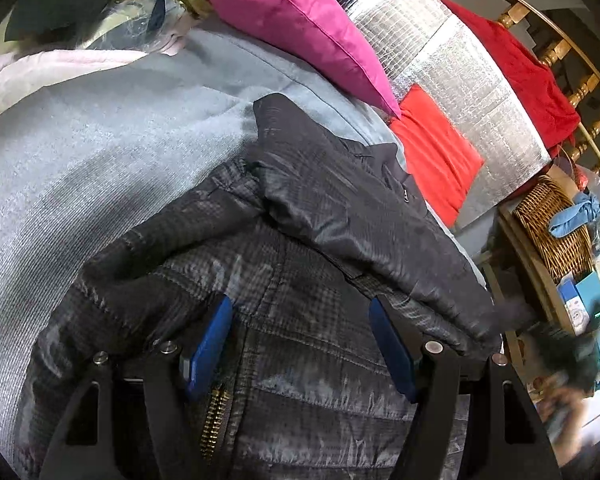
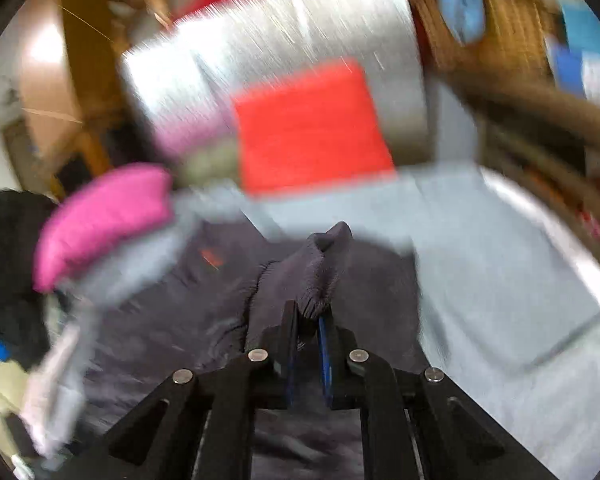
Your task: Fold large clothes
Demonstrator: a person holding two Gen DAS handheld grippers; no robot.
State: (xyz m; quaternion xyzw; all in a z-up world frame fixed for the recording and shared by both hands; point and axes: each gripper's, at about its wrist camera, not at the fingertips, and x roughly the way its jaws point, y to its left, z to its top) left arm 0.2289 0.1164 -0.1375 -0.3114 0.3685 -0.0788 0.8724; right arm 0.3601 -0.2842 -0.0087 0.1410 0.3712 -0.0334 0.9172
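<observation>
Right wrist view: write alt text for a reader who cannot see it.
The right gripper is shut on a ribbed cuff of a dark jacket lying on a grey bedspread. Blurred behind are a red cushion and a pink pillow.

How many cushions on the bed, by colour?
Pink: 1, the pink cushion
Orange-red: 1, the orange-red cushion
Dark red: 1, the dark red cushion, behind the silver roll; could be plain cloth
Total: 3
</observation>
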